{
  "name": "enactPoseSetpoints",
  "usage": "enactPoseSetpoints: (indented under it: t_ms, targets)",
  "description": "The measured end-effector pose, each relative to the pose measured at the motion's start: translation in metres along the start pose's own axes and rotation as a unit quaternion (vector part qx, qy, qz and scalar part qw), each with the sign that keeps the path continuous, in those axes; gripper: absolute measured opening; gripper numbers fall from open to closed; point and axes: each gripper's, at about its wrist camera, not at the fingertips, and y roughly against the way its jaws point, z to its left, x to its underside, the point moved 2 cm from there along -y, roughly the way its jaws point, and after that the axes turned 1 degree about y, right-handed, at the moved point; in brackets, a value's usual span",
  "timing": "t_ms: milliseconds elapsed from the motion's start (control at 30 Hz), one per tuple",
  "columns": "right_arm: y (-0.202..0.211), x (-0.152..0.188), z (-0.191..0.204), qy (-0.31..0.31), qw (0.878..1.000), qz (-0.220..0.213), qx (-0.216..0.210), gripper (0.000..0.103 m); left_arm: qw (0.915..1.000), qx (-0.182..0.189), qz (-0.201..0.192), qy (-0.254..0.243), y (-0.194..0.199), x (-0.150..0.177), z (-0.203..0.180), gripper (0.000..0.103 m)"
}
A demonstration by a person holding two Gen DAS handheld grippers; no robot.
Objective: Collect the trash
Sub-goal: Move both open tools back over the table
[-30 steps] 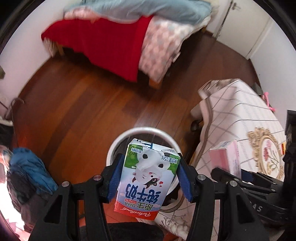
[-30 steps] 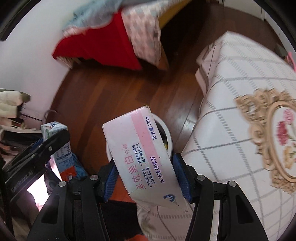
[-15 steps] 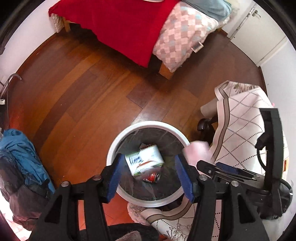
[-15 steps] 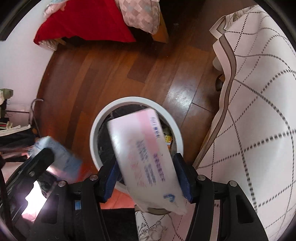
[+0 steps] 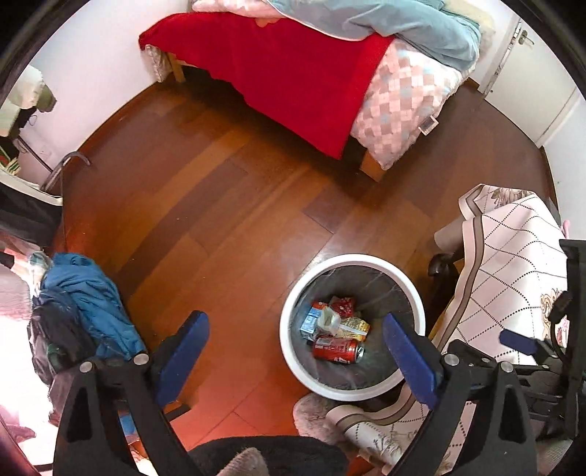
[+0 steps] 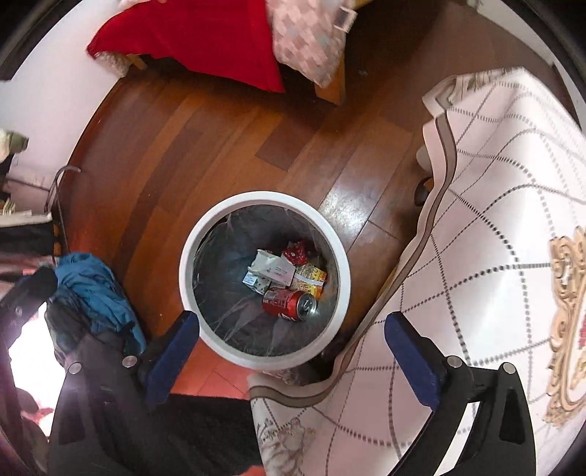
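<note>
White-rimmed trash bin (image 6: 190, 263) stood on wooden floor (image 5: 219, 205), trash lying at its bottom.
One red can (image 6: 289, 303) and several cartons (image 6: 273, 272) lay inside; tablecloth (image 6: 494, 219) edge hung just right of the rim. Left gripper (image 5: 295, 357) and right gripper (image 6: 293, 346) were both spread wide, empty; bare floor lay left and beyond.

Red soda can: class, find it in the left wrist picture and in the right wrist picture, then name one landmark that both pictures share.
Left wrist: the red soda can lies on its side in the white bin, lower right of centre, nearest the camera among the trash.
Right wrist: the can lies in the bin, just below centre.
Shared landmark: the red blanket on the bed, at the top.
</note>
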Motion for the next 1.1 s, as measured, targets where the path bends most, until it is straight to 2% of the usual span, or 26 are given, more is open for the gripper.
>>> enactPoseSetpoints:
  t_ms: [167, 367, 867, 1100]
  targets:
    - [0.028, 0.012, 0.013, 0.028, 0.999, -0.022, 0.024, 0.103, 0.9999, -0.007, -0.008, 0.0, 0.019, 0.007, 0.006, 0.097]
    - [0.072, 0.028, 0.021, 0.034, 0.998, -0.055, 0.019, 0.103, 0.9993, -0.009, -0.036, 0.0, 0.056, 0.012, 0.006, 0.097]
    - [0.208, 0.087, 0.02, 0.032, 0.985, -0.166, -0.024, 0.103, 0.991, 0.009, -0.132, -0.022, 0.171, 0.043, -0.014, 0.097]
    - [0.254, 0.131, -0.005, 0.002, 0.976, -0.205, -0.073, 0.103, 0.9886, 0.023, -0.144, -0.038, 0.196, 0.062, -0.048, 0.097]
